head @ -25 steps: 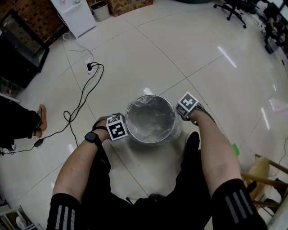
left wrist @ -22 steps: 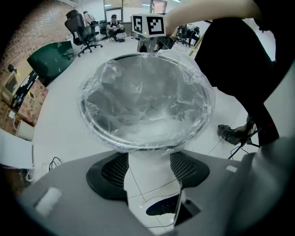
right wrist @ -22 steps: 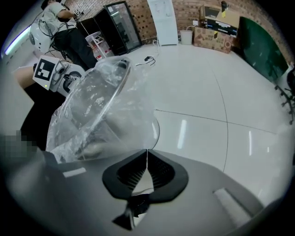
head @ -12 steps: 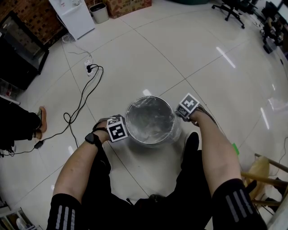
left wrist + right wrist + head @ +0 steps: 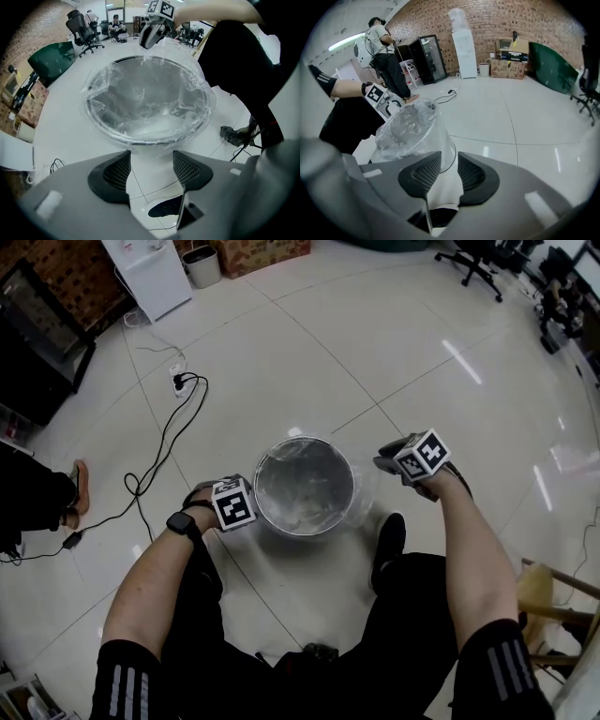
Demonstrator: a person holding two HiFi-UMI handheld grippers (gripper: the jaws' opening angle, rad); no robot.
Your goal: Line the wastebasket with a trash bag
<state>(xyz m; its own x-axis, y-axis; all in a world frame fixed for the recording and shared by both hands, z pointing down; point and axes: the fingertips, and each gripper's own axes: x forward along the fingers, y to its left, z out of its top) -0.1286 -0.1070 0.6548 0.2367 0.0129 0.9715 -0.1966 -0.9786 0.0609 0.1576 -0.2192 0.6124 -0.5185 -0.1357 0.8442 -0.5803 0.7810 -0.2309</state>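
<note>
A round metal wastebasket (image 5: 259, 491) stands on the tiled floor, lined with a clear trash bag (image 5: 305, 493) whose film folds over the rim (image 5: 96, 119). My left gripper (image 5: 244, 502) sits low against the basket's left side, its jaws (image 5: 151, 168) apart with only floor showing between them. My right gripper (image 5: 384, 459) hangs above and right of the rim, away from the basket. Its jaws (image 5: 449, 171) have just been opening. A loose fold of clear film (image 5: 440, 150) reaches into the gap, and the pads do not press on it.
A black cable and power strip (image 5: 178, 382) lie on the floor to the upper left. The person's black shoe (image 5: 387, 538) rests just right of the basket. A wooden chair (image 5: 553, 601) stands at the right, and a white water dispenser (image 5: 150, 273) at the back.
My right gripper has risen and moved right, off the basket's rim. The left gripper has stayed beside the basket.
</note>
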